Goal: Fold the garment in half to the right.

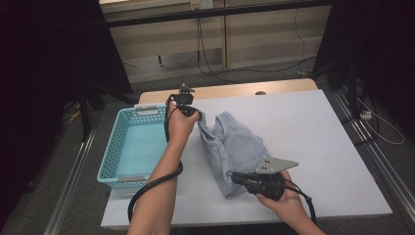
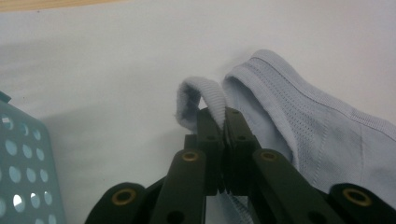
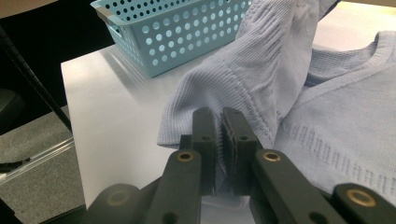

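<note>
A white table (image 1: 313,147) was seen, with a light blue perforated basket (image 1: 128,147) standing at its left edge. A pale blue ribbed garment (image 1: 235,147) lay crumpled on the table just right of the basket. The left gripper (image 1: 195,115) was clamped on a strap loop (image 2: 201,100) at the garment's far end. The right gripper (image 1: 235,177) was closed on the hem (image 3: 210,116) at the garment's near end.

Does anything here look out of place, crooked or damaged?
Nothing looks damaged or spilled. The top lies bunched and creased on the table, but only because both grippers pinch it: the left gripper holds a strap, the right gripper a hem. The basket sits straight at the table's left edge.
</note>
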### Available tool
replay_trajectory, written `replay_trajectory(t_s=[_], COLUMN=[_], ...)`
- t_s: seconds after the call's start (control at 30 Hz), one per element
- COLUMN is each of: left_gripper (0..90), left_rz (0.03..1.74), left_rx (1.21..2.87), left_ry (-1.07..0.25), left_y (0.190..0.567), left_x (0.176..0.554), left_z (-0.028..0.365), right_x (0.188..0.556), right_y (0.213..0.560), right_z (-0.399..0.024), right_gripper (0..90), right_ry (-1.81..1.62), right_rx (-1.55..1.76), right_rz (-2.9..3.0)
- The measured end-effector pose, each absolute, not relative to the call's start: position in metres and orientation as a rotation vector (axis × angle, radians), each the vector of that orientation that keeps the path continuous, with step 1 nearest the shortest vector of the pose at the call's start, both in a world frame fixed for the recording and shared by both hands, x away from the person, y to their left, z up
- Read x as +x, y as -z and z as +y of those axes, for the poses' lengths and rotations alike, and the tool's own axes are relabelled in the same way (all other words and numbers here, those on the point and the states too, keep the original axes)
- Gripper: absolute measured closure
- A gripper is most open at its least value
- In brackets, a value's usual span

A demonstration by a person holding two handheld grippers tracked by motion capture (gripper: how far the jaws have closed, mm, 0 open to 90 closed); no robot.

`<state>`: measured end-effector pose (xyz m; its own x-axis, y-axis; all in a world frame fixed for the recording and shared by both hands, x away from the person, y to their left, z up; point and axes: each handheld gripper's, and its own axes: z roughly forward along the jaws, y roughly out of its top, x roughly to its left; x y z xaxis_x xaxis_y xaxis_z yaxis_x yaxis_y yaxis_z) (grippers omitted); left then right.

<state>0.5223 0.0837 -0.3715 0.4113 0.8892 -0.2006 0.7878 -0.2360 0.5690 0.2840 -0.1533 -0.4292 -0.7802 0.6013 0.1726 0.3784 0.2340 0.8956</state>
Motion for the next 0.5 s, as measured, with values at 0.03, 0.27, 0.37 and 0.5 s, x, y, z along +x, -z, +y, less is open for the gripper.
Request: replay_trajectory(t_s=[0.03,0.27,0.37,0.5], left_gripper=[87.2,86.9,86.9,86.5], left_rz=[1.421,1.418,1.412,1.41], left_rx=[2.064,2.07,2.076,2.075], left_ry=[-0.219,-0.224,-0.224,-0.224], left_y=[0.3717,0.371,0.3699,0.3695], left_x=[0.5222,0.5227,0.523,0.5224], left_z=[0.0829,0.0798,0.0785,0.0786], right_x=[0.284,0.2831,0.2821,0.2823], right_y=[0.4293,0.4293,0.4283,0.4286], right_z=[-0.1535,-0.156,-0.1582,-0.1603], right_gripper=[85.1,85.2,85.2,85.3], right_ry=[-1.57,-1.547,-1.533,-1.529], right_rx=[0.929,0.927,0.928,0.933], right_rz=[2.295,2.291,2.29,2.286])
